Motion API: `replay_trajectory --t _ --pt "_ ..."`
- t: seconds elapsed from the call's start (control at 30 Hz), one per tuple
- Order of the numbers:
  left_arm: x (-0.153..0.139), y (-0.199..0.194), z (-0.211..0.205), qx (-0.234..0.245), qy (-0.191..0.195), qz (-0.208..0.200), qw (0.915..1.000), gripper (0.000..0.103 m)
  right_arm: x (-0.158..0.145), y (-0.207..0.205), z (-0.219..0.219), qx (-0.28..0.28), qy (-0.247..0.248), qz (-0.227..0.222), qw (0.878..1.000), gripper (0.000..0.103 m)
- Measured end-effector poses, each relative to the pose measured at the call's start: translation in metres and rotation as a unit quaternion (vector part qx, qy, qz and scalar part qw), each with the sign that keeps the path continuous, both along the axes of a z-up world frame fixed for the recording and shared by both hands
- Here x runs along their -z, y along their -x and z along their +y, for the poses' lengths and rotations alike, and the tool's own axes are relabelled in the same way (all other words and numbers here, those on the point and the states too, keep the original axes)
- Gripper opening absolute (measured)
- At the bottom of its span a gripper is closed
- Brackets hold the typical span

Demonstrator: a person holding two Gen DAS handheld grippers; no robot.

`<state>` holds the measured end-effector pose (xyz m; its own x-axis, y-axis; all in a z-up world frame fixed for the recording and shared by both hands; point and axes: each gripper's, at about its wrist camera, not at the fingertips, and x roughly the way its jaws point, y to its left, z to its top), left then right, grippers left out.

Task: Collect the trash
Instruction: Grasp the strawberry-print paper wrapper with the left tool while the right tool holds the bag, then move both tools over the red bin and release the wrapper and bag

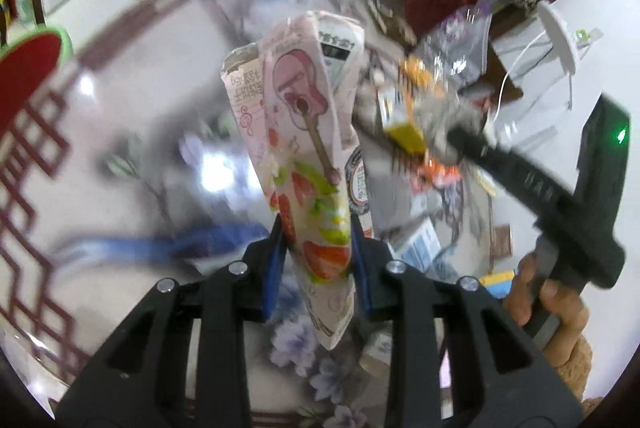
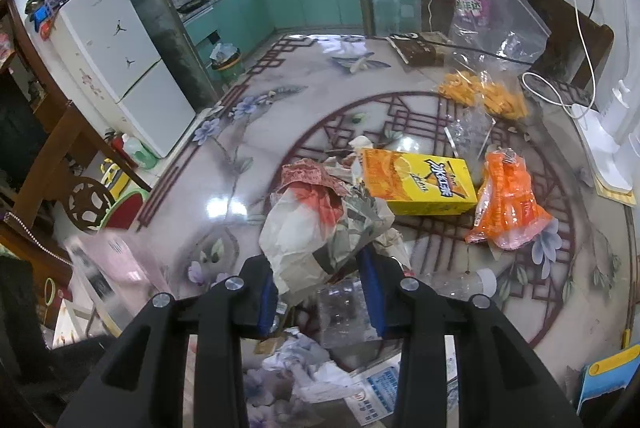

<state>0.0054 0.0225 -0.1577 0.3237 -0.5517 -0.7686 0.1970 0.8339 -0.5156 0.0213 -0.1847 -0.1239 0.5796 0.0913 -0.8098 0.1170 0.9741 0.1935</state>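
The left tool (image 1: 316,232) was closed on a pink snack wrapper (image 1: 298,132) printed with a guitar and fruit. The blue pads (image 1: 273,268) pressed the wrapper's lower part from both sides. Most of the wrapper stood up and ahead of the fingertips, and a short end hung down behind them. The wrapper was clear of the worktop (image 1: 132,132), whose surface showed blurred below and to the left of the tool.

To the right of the left tool, the right tool appeared as a long black body held in a hand (image 1: 548,304). Its tip carried a grey wad, just beside a yellow box that was blurred in this view.

In the right wrist view, the right tool (image 2: 322,282) was closed on a crumpled paper wad (image 2: 320,232), grey-white with red and orange patches. The wad bulged ahead of and above the fingertips. Whether it touched the litter beneath could not be told.

Directly ahead of the right tool, beyond the wad, a yellow carton (image 2: 420,184) lay flat on the patterned worktop (image 2: 240,156). An orange plastic bag (image 2: 508,204) lay ahead and to the right, beside the carton. A clear plastic bottle (image 2: 460,282) lay just right of the right finger. White crumpled paper (image 2: 308,368) lay below the tool, between its arms. The pink wrapper (image 2: 116,264) appeared blurred to the left of the tool.
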Motion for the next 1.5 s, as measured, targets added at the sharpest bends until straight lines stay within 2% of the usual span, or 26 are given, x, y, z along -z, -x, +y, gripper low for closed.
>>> replay_trajectory --t 0.1,0.23,0.5,0.93,1.07,1.23,1.5 --pt "-0.019 -0.006 0.013 -0.013 -0.013 -0.041 0.9990 0.029 -0.002 -0.001 0.007 -0.005 -0.002 -0.002 1.000 0.035" --pt "-0.042 -0.011 0.028 -0.026 -0.049 -0.090 0.9943 0.029 -0.005 -0.005 0.018 -0.008 -0.006 -0.005 1.000 0.035" --pt "-0.058 -0.032 0.064 -0.026 -0.093 -0.142 0.9851 0.029 -0.014 -0.016 0.043 0.002 -0.004 -0.018 1.000 0.035" --pt "-0.067 -0.089 0.145 -0.018 -0.123 -0.165 0.9784 0.029 -0.021 -0.055 0.125 0.017 0.012 -0.013 1.000 0.035" --pt "-0.068 -0.105 0.168 -0.017 -0.112 -0.156 0.9812 0.029 -0.021 -0.065 0.149 0.018 0.009 -0.013 1.000 0.035" --pt "-0.070 -0.114 0.187 0.000 -0.130 -0.171 0.9766 0.029 -0.021 -0.073 0.176 0.026 0.006 -0.013 1.000 0.035" --pt "-0.065 -0.126 0.215 0.005 -0.139 -0.175 0.9746 0.029 -0.021 -0.083 0.220 0.016 0.005 -0.011 1.000 0.035"
